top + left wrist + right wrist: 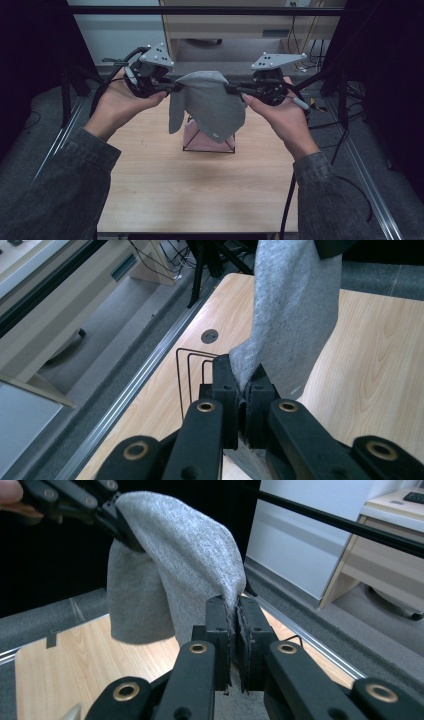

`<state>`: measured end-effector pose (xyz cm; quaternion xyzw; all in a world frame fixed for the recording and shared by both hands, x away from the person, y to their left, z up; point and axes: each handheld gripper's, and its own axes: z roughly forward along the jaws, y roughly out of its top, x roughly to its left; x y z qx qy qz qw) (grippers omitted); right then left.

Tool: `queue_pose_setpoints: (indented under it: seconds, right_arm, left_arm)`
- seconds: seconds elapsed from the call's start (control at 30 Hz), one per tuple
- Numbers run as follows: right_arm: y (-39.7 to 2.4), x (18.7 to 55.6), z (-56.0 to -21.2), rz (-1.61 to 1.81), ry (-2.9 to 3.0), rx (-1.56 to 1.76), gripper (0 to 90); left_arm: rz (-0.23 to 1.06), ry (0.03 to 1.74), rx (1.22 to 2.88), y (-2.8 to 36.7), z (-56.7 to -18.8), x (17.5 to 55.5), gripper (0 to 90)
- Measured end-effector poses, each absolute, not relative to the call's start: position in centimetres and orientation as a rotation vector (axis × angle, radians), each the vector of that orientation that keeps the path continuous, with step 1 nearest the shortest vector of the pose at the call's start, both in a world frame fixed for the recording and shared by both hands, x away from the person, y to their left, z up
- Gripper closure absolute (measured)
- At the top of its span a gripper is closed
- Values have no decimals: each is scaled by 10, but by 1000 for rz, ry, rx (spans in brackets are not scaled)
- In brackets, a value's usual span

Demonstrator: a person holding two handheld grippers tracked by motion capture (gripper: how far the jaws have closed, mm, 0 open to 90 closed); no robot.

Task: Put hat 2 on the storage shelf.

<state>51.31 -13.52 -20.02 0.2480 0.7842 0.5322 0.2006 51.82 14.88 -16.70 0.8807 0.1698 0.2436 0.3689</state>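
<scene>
Sleeved forearms enter low. Left tool [172, 86] and right tool [231, 90], each clamped on an edge of the grey cloth [207, 107], hold it stretched between them above the wire rack [209, 142] mid-worktop [200, 200]. Cloth hangs equidistant from both; clear room all round.
</scene>
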Motion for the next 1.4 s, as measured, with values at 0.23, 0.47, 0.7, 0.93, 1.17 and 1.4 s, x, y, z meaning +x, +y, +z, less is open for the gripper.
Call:
queue_pose_setpoints:
  seconds: [0.23, 0.47, 0.7, 0.93, 1.17, 1.4]
  right_arm:
    - [-144, 515, -197, 1489, 2157, 717, 854]
    - [-157, 526, -180, 1514, 2083, 742, 855]
    - [-164, 542, -173, 1511, 2036, 767, 855]
    - [-169, 559, -181, 1502, 2013, 798, 855]
    - [-167, 580, -192, 1471, 2016, 818, 855]
    - [-163, 598, -203, 1423, 2029, 835, 854]
  left_arm:
    - [619, 431, 2221, 139, -168, 519, 869]
    - [621, 415, 2165, 129, -165, 527, 869]
    - [654, 436, 2114, 120, -168, 543, 868]
    - [673, 456, 2067, 117, -176, 558, 867]
    - [678, 465, 2089, 113, -188, 570, 866]
    - [692, 472, 2095, 112, -205, 584, 865]
